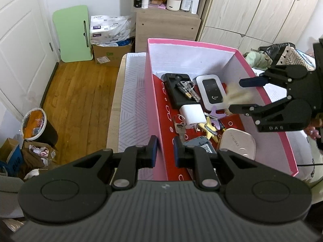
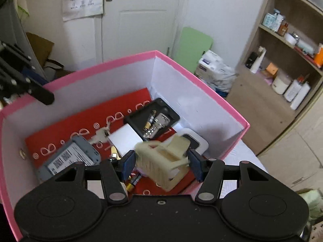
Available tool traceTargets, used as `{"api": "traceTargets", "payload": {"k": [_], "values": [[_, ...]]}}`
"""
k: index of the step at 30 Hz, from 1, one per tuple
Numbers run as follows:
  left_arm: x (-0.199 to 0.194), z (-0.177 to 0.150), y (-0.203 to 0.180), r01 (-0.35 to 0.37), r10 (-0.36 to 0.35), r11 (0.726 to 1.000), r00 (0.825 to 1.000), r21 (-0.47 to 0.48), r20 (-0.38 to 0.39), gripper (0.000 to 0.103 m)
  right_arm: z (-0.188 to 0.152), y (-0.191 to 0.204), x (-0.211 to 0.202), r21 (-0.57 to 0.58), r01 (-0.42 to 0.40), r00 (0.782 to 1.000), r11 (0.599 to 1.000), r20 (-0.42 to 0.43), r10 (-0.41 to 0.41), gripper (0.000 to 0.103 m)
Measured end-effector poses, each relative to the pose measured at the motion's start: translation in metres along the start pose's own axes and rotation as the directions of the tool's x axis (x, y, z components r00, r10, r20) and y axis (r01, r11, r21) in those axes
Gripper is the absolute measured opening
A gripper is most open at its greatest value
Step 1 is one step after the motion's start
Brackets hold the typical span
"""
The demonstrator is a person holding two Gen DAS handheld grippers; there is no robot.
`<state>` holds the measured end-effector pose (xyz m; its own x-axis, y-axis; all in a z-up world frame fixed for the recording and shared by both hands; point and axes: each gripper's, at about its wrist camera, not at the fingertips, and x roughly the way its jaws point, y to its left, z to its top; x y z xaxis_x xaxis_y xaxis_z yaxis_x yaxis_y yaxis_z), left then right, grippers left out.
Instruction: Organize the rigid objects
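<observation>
A pink box point(image 1: 155, 104) with a red floor holds several rigid objects: a black tray with keys point(image 1: 179, 89), a white router point(image 1: 211, 90), a white charger point(image 1: 191, 115), a grey battery pack point(image 2: 70, 157) and a beige case point(image 1: 238, 143). My right gripper point(image 2: 161, 164) is over the box with its fingers apart. A cream ribbed plastic piece point(image 2: 163, 159) sits between the fingers, blurred and tilted; it also shows in the left wrist view point(image 1: 238, 96). My left gripper point(image 1: 164, 151) straddles the box's near left wall, its jaws narrowly apart.
The box stands on a white patterned cloth point(image 1: 131, 104) over a table. A wooden shelf unit point(image 1: 167, 10) with bottles stands behind. A green board point(image 1: 72, 34), cardboard boxes point(image 1: 111, 52) and a bin point(image 1: 36, 127) are on the wooden floor at the left.
</observation>
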<state>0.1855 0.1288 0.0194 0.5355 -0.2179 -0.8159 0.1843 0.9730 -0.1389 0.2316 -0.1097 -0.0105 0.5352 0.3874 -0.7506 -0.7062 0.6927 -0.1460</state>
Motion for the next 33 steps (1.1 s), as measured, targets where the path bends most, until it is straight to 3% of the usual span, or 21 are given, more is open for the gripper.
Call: {"api": "traceTargets", "payload": {"k": [7, 15, 21, 26, 28, 33], "values": [[-0.002, -0.004, 0.002, 0.01, -0.01, 1.0, 1.0, -0.017, 0.008, 0.014, -0.008, 0.001, -0.036, 0.142, -0.003, 0.992, 0.99, 0.127, -0.015, 0.074], [-0.012, -0.011, -0.006, -0.024, 0.025, 1.0, 0.998, -0.02, 0.05, 0.014, -0.023, -0.007, -0.062, 0.338, -0.07, 0.975, 0.939, 0.222, -0.008, 0.077], [-0.03, -0.016, -0.023, -0.082, 0.081, 0.997, 0.995, 0.015, 0.063, 0.015, -0.029, 0.005, -0.094, 0.324, -0.101, 0.965, 0.941, 0.261, 0.014, 0.078], [-0.052, -0.022, -0.046, -0.09, 0.084, 0.994, 0.991, 0.059, 0.102, 0.026, -0.032, 0.014, -0.118, 0.335, -0.088, 0.954, 0.938, 0.298, -0.017, 0.079], [-0.06, -0.026, -0.055, -0.093, 0.085, 0.993, 0.99, 0.067, 0.112, 0.039, -0.035, 0.015, -0.126, 0.358, -0.082, 0.95, 0.93, 0.31, -0.036, 0.082], [-0.071, -0.033, -0.073, -0.072, 0.064, 0.995, 0.992, 0.066, 0.107, 0.058, -0.047, 0.022, -0.143, 0.402, -0.045, 0.946, 0.915, 0.31, -0.09, 0.092]]}}
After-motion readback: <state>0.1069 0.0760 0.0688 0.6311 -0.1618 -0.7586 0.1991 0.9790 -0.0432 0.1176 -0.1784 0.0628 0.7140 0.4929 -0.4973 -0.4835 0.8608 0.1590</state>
